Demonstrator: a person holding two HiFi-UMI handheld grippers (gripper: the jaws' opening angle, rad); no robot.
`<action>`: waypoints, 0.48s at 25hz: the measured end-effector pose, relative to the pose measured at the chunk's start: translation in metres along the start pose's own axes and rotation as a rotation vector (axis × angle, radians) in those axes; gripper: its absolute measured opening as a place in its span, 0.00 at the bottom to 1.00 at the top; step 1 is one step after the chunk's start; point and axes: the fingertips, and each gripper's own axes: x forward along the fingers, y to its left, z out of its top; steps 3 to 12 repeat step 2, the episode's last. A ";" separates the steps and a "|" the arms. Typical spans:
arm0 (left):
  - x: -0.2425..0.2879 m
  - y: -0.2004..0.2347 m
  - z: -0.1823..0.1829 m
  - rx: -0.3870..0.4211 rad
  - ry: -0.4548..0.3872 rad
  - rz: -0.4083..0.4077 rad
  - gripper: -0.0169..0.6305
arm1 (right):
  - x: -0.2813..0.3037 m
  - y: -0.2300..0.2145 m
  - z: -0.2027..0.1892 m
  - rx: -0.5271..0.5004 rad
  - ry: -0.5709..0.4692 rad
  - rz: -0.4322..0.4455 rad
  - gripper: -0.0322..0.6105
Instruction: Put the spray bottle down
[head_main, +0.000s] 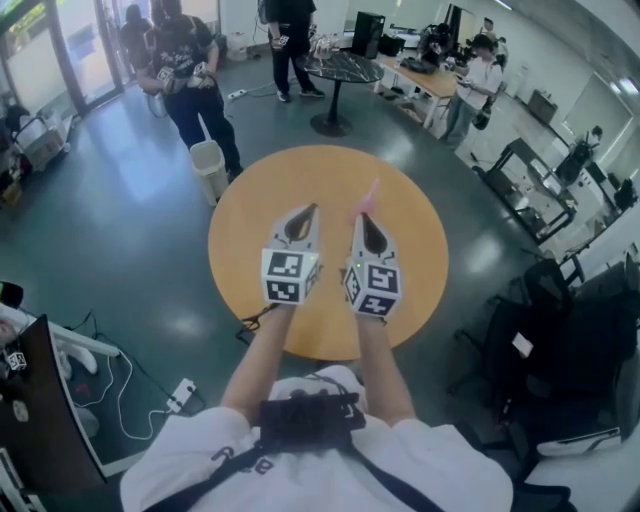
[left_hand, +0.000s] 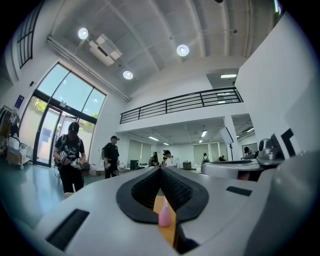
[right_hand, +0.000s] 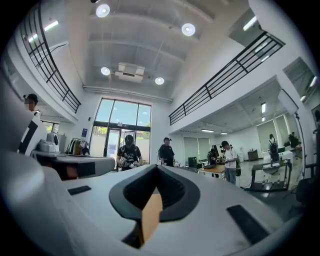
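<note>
A small pink spray bottle stands on the round wooden table, just beyond the tip of my right gripper. My left gripper hovers beside it to the left. Both are held above the table, side by side. In the left gripper view the jaws of my left gripper meet at the tips, and the bottle shows through the gap below them, apart from the pads. In the right gripper view my right gripper is shut on nothing, with only the tabletop behind it.
A white bin stands on the floor at the table's far left, with a person behind it. A dark round table is farther back. Black office chairs crowd the right. Cables and a power strip lie at the lower left.
</note>
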 end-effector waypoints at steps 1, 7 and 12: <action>0.003 0.001 -0.001 -0.004 0.003 0.005 0.04 | 0.002 -0.003 0.000 0.000 0.001 0.001 0.08; 0.005 0.002 -0.002 -0.008 0.006 0.011 0.04 | 0.005 -0.006 0.001 0.000 0.002 0.002 0.08; 0.005 0.002 -0.002 -0.008 0.006 0.011 0.04 | 0.005 -0.006 0.001 0.000 0.002 0.002 0.08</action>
